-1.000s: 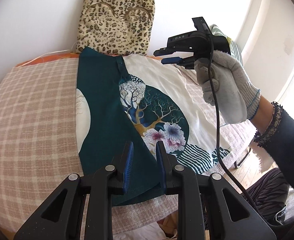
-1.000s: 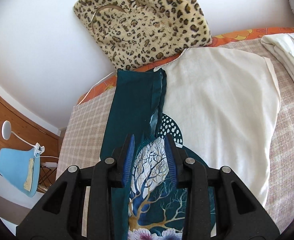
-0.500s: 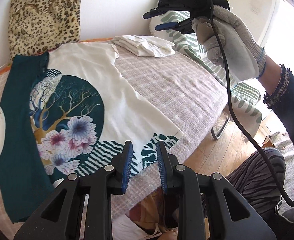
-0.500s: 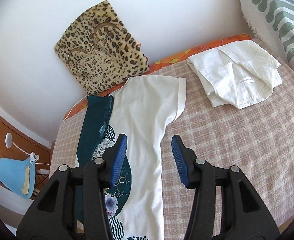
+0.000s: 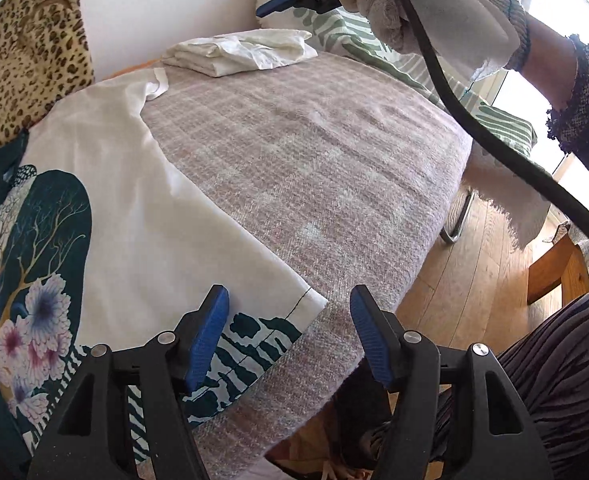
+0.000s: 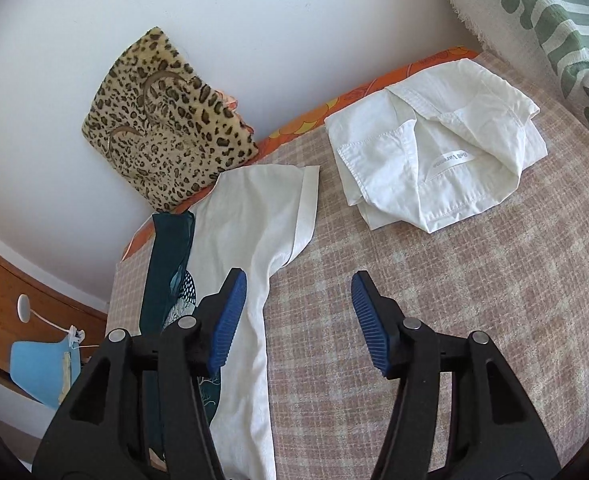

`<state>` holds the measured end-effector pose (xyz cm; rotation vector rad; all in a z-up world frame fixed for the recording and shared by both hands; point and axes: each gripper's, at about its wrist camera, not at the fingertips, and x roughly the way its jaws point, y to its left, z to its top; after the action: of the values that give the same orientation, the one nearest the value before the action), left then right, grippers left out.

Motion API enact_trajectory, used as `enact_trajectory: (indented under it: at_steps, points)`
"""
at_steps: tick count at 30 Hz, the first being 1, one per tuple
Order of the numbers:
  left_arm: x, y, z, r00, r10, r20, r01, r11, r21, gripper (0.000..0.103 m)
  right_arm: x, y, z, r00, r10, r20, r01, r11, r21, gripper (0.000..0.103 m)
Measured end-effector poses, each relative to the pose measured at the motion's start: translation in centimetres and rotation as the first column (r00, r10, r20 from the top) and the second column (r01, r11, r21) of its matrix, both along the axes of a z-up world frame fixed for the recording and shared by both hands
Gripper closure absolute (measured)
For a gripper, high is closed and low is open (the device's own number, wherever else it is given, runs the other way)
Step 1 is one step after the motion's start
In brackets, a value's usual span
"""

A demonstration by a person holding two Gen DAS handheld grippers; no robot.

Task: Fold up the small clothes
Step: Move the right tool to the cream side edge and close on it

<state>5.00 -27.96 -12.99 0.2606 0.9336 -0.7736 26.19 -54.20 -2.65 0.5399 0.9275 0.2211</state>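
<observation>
Opening over the checked bed cover (image 5: 334, 168), my left gripper (image 5: 290, 332) has its jaws spreading with nothing between them, above the hem corner of the printed shirt (image 5: 134, 240) at lower left; my right gripper (image 6: 298, 316) is widening too, empty, beside that shirt's white sleeve at frame centre. The shirt lies flat, its teal side folded inward. A folded white shirt (image 6: 434, 148) rests upper right
</observation>
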Motion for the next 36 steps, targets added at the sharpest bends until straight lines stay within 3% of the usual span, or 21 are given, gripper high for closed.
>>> enact_trajectory:
  at_steps: [4,5,7,9,15,21,22,24,27,30,36]
  points:
    - [0.2,0.2,-0.3,0.999,0.015,0.038,-0.014,1.0,-0.01,0.061,2.5,1.3,-2.0,0.999,0.036,-0.021,-0.036,0.999,0.012,0.045]
    - [0.4,0.3,-0.3,0.999,0.023,0.036,-0.022,0.999,-0.026,0.065,3.2,1.6,-2.6,0.999,0.039,-0.029,-0.039,0.999,0.019,0.045]
    - [0.9,0.8,-0.4,0.999,0.042,0.015,-0.041,0.997,-0.068,0.085,4.5,2.2,-3.9,0.998,0.042,-0.047,-0.04,0.998,0.043,0.045]
    - [1.5,1.3,-0.5,0.998,0.064,-0.013,-0.065,0.992,-0.11,0.092,5.8,2.8,-5.3,0.997,0.043,-0.066,-0.039,0.997,0.064,0.045]
    - [2.6,2.7,-0.2,0.993,0.087,-0.079,-0.101,0.976,-0.194,0.097,9.0,4.4,-9.2,0.991,0.049,-0.127,-0.036,0.994,0.103,0.045]
    - [3.3,4.0,0.3,0.986,0.103,-0.131,-0.136,0.953,-0.272,0.097,10.9,4.8,-11.7,0.99,-0.018,-0.142,0.039,0.988,0.147,0.047]
    - [3.4,4.1,0.4,0.986,0.104,-0.134,-0.138,0.95,-0.281,0.097,11.2,4.8,-11.7,0.99,-0.029,-0.136,0.05,0.987,0.153,0.049]
    - [3.5,4.5,0.6,0.985,0.11,-0.134,-0.146,0.943,-0.298,0.098,11.8,5.1,-11.8,0.991,-0.028,-0.133,0.051,0.985,0.167,0.069]
    - [3.7,5.2,0.7,0.98,0.129,-0.154,-0.175,0.926,-0.336,0.098,12.7,6.2,-11.7,0.992,-0.015,-0.126,0.035,0.987,0.157,0.091]
    - [4.0,6.2,0.5,0.972,0.15,-0.183,-0.21,0.904,-0.373,0.099,13.2,7.9,-10.5,0.996,0.001,-0.09,0.007,0.996,0.087,0.097]
    - [4.5,8.2,0.2,0.952,0.192,-0.237,-0.28,0.86,-0.427,0.099,13.9,11.6,-7.0,0.997,0.066,-0.034,-0.069,0.995,-0.078,0.099]
